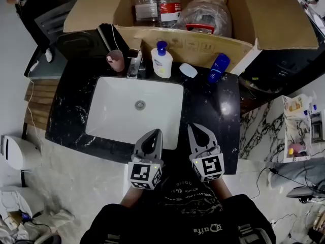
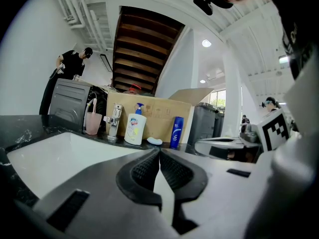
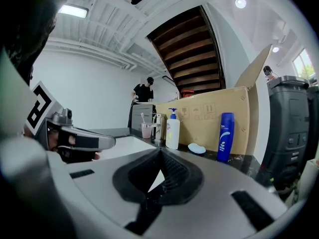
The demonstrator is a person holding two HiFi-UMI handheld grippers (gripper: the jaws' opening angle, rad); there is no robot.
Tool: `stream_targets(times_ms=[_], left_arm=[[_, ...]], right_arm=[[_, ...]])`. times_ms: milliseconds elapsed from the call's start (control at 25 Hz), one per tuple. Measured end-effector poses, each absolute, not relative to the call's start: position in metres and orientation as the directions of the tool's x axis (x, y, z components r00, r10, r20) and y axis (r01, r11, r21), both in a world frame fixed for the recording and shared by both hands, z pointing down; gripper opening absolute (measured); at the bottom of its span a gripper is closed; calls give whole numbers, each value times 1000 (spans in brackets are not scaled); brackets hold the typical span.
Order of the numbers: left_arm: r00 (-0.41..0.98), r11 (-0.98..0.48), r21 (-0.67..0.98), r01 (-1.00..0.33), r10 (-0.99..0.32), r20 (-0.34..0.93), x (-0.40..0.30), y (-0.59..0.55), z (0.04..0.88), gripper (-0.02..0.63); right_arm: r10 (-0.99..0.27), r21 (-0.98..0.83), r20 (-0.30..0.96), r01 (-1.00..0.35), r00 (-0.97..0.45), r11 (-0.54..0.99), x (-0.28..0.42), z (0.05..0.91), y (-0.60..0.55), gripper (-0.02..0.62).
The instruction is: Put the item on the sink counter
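On the black marble sink counter [image 1: 213, 116], along its back edge, stand a pink cup [image 1: 116, 61] with a toothbrush, a white pump bottle [image 1: 161, 60], a white soap bar [image 1: 188, 70] and a blue bottle [image 1: 218, 68]. The same row shows in the left gripper view, with the pump bottle [image 2: 135, 128] and the blue bottle [image 2: 175, 132]. My left gripper [image 1: 154, 134] is shut and empty over the front rim of the white basin [image 1: 122, 111]. My right gripper [image 1: 196, 129] is shut with nothing held, just right of the basin, above the counter's front.
A chrome tap [image 1: 133, 63] stands behind the basin. An open cardboard box [image 1: 203, 42] with plastic bottles rises behind the counter. A dark bin [image 3: 294, 128] is at the right. A person in black stands far back left [image 2: 70, 66]. A shelf with small items [image 1: 297, 128] is to the right.
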State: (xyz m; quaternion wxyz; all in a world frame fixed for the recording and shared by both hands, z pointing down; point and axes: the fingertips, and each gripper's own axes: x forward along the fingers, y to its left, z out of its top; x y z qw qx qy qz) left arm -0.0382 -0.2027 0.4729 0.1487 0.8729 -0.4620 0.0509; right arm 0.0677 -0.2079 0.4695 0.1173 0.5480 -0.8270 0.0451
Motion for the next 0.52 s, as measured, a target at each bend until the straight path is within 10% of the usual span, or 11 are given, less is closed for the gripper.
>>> stream_targets(times_ms=[520], left_arm=[[565,-527,207,-824,-792,230,-32,-212,477,8]], right_arm=[[-884,52,258,-908,-390,416,73,474,-211,-2]])
